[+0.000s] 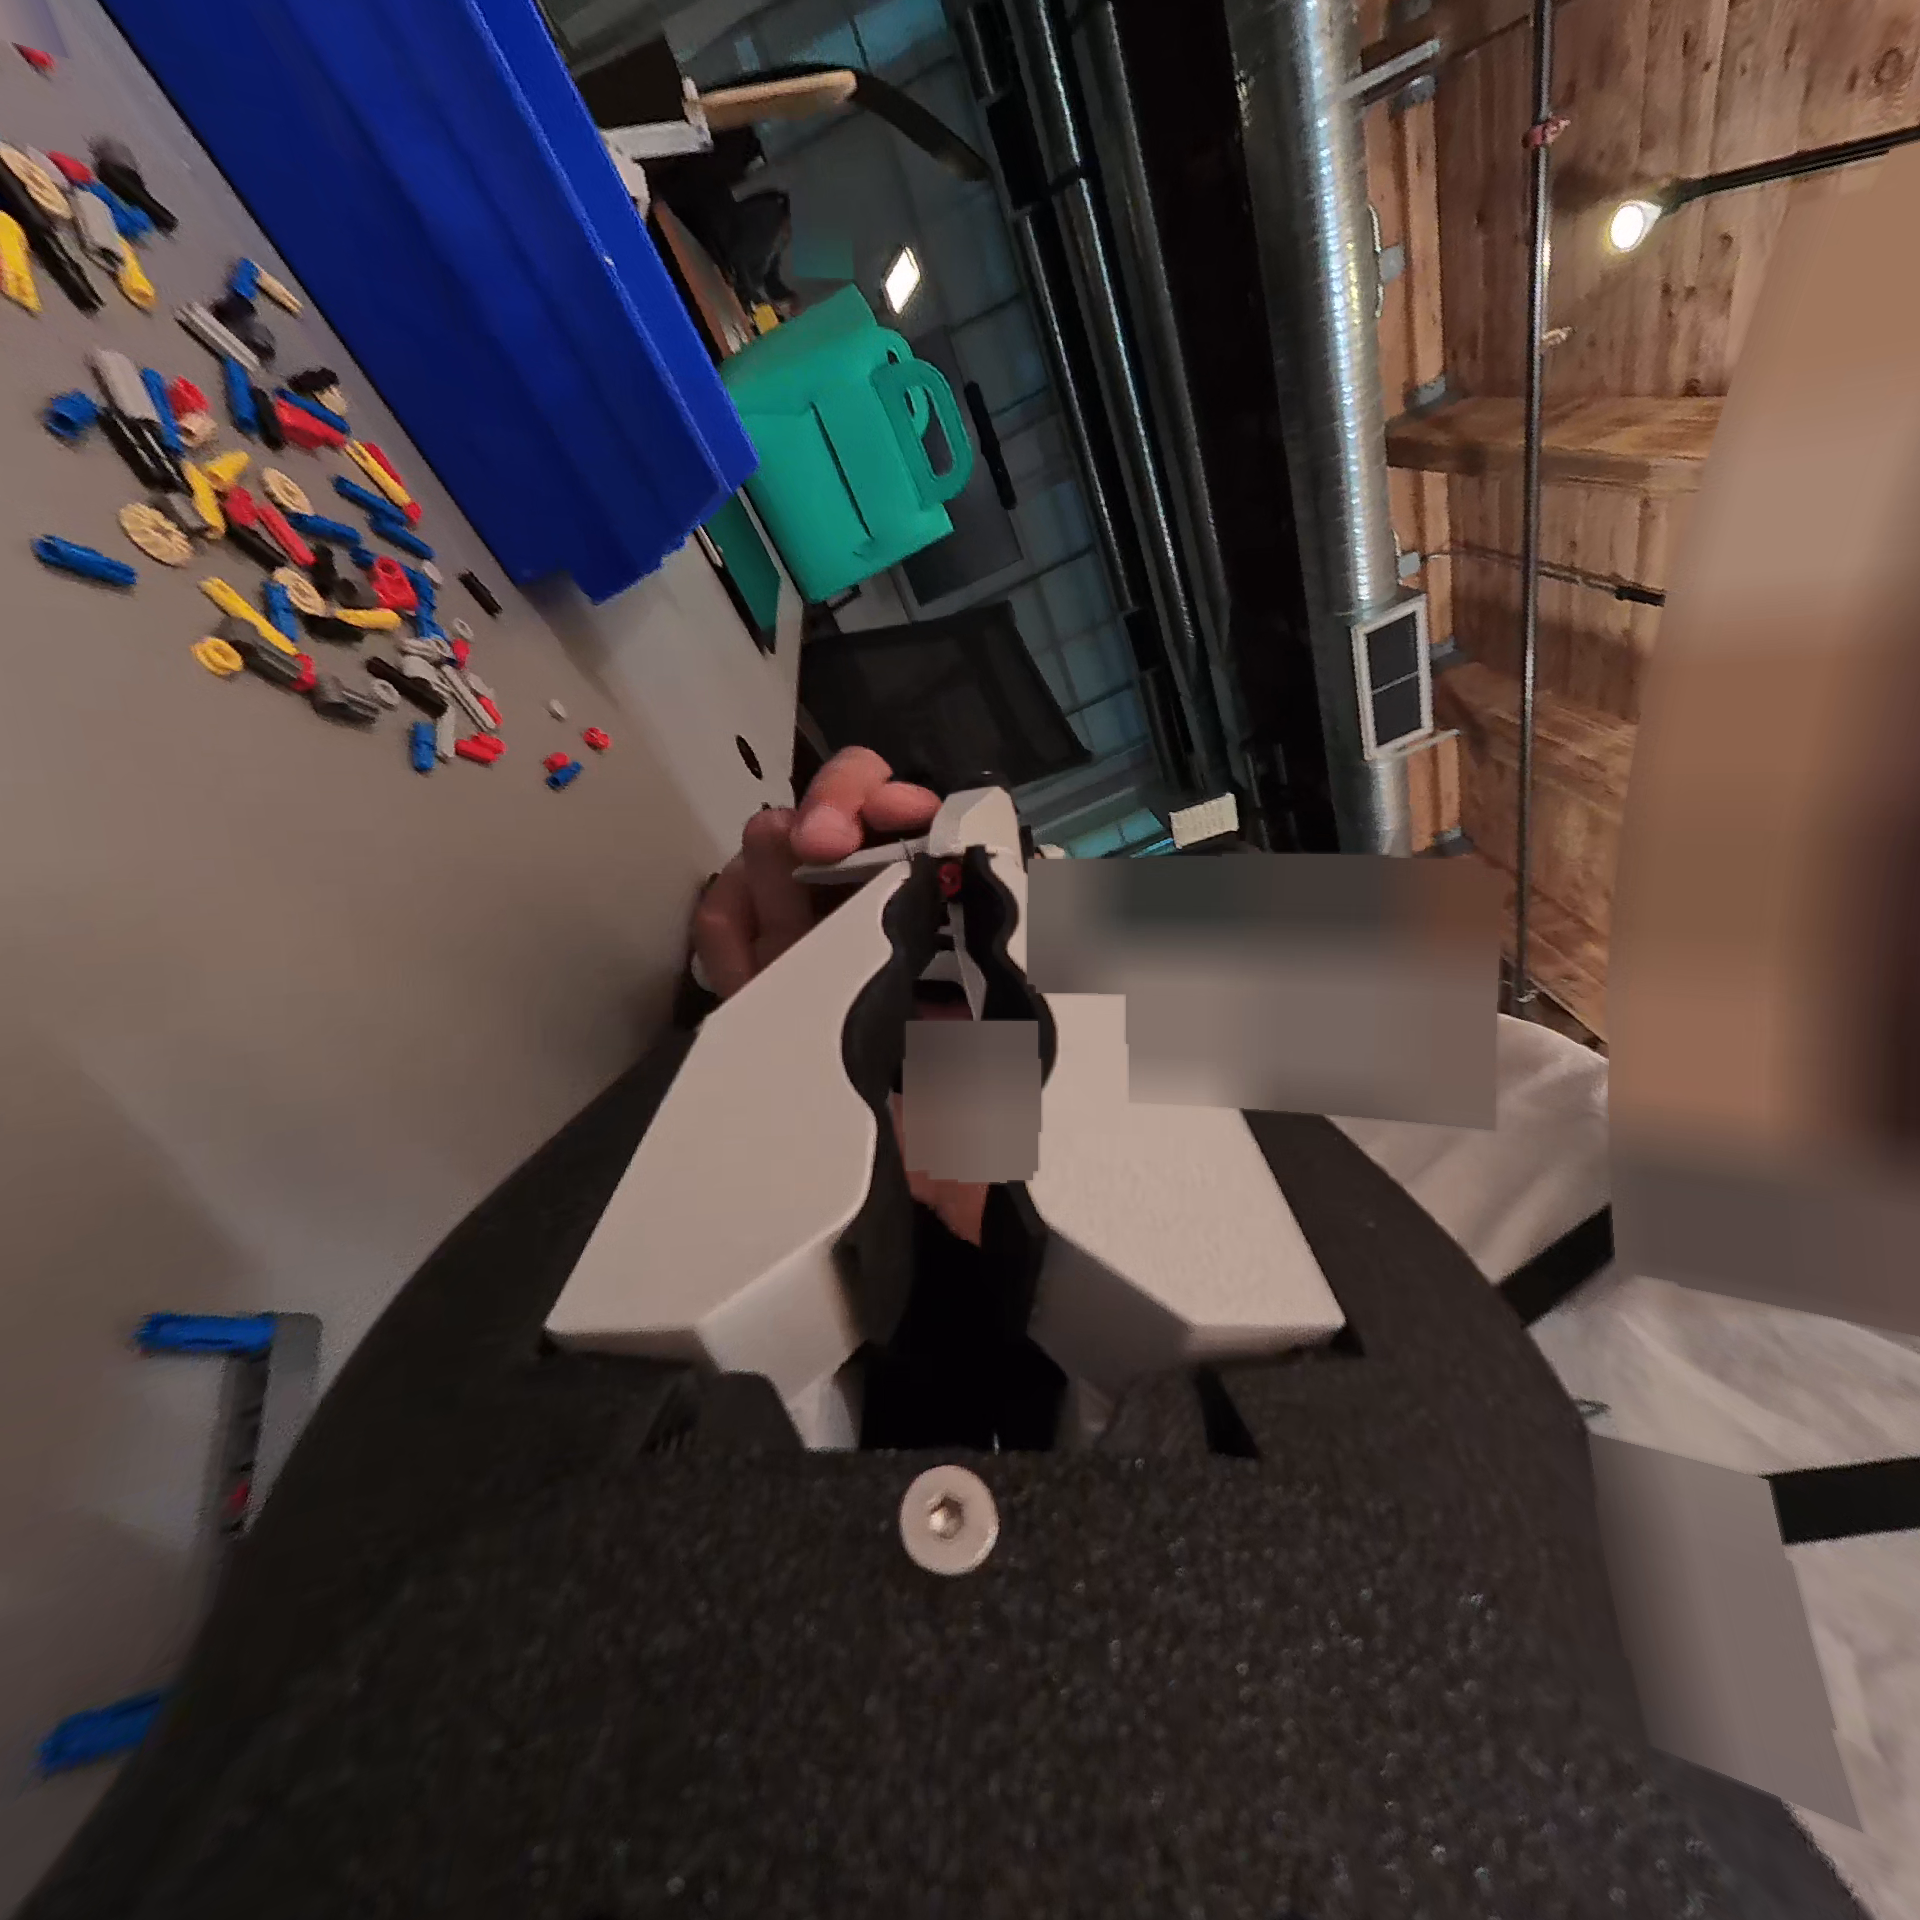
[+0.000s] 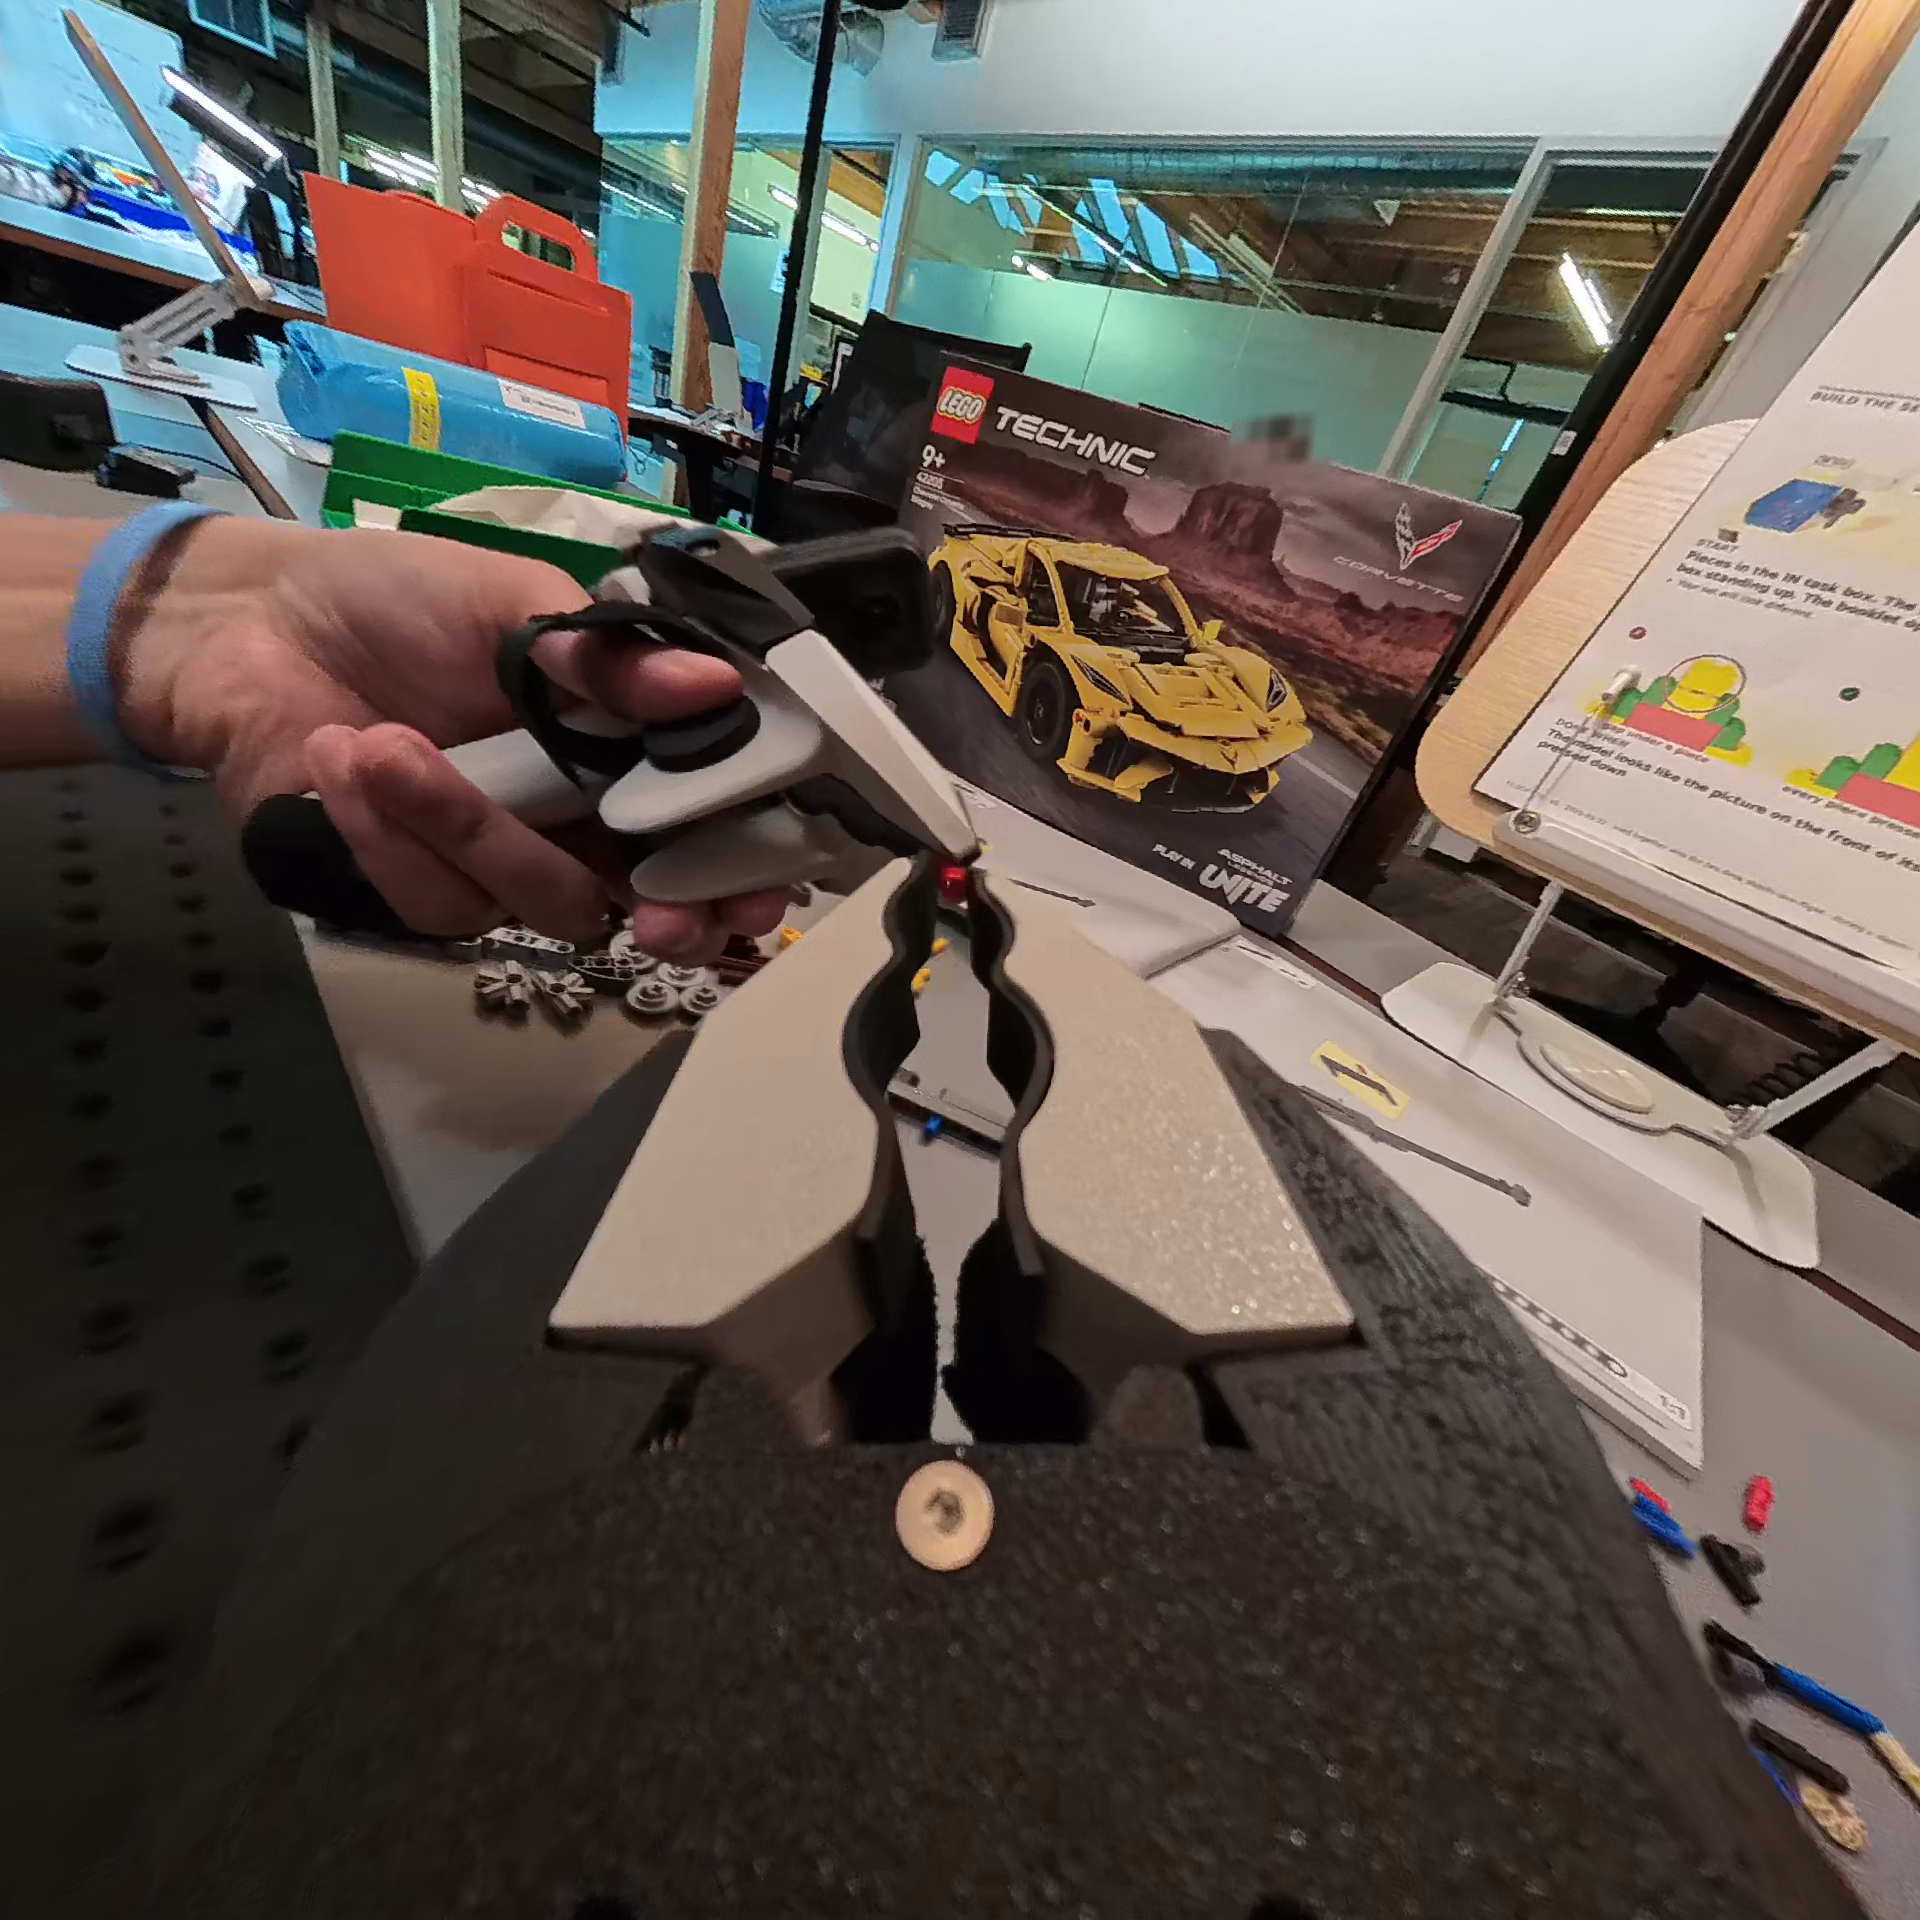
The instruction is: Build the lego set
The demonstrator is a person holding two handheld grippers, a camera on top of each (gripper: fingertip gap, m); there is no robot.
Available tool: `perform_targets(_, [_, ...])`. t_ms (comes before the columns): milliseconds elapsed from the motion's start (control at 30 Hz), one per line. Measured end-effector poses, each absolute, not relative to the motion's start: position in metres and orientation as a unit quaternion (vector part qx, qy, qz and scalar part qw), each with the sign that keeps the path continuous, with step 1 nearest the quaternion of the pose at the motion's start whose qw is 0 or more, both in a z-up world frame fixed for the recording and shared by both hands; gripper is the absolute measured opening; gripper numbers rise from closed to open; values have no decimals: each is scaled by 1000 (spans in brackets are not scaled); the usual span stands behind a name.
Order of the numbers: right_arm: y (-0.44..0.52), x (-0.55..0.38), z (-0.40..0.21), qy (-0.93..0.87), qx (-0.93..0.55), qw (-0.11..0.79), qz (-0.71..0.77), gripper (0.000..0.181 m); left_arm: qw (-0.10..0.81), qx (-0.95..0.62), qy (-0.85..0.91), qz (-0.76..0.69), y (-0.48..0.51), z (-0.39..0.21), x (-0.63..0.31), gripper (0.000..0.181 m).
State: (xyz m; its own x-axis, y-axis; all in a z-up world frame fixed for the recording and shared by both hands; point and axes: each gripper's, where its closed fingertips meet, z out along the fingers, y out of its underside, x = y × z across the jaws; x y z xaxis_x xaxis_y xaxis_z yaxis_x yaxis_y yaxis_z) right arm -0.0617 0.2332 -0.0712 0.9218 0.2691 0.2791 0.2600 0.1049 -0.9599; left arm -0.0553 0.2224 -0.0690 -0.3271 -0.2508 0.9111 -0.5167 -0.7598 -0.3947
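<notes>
A small red Lego piece [image 1: 945,876] sits between the black pads of my left gripper [image 1: 945,883], whose jaws are closed down on it. In the right wrist view the same red piece [image 2: 952,881] lies between the tips of my right gripper [image 2: 953,883], also nearly closed on it. The two grippers meet tip to tip above the table. The right gripper [image 1: 971,826] shows in the left wrist view with a hand behind it. The left gripper [image 2: 961,844] comes in from the left in the right wrist view, held by a hand.
Loose coloured pieces [image 1: 260,499] lie on the grey table beside a blue bin [image 1: 416,260]. Grey gear pieces [image 2: 582,977], the set's box [image 2: 1195,644], an open booklet [image 2: 1558,1278], an instruction sheet on a stand [image 2: 1714,675] and more pieces [image 2: 1766,1662] surround the grippers.
</notes>
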Motion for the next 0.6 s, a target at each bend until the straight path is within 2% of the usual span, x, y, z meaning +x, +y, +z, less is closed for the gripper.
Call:
perform_targets(267, [234,-62,-72,-206,-667,716,-1,5,105,571,-330,745,223,-69,-56,1])
perform_targets(467, [236,-60,-75,-204,-672,711,10,4,60,583,-355,728,227,-73,-54,4])
perform_targets(600, [236,-53,-74,-188,-673,715,15,4,-33,607,-385,694,256,-75,-57,11])
